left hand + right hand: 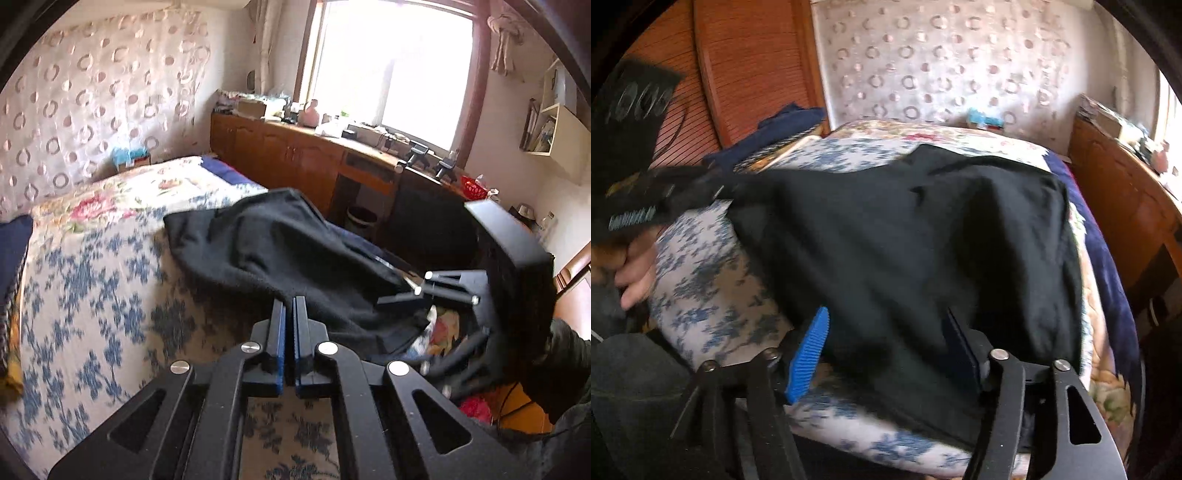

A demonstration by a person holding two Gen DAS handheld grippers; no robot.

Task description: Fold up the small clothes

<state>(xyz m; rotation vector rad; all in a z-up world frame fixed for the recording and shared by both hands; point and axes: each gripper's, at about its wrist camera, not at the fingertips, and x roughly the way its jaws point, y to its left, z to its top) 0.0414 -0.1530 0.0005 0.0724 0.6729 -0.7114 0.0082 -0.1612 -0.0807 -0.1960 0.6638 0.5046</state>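
Left gripper (290,306) at lower center is pinched tight on the edge of the black cloth (280,251) spread mid-frame over the floral bed (92,280), while the right gripper (886,332) sits spread wide, cloth lying loose between its blue pads (809,354).

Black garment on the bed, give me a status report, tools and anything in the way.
Left tool shut on garment edge. Right tool open, astride the near edge. Black garment draped on the floral bedspread, unfolded. Nothing in the way.
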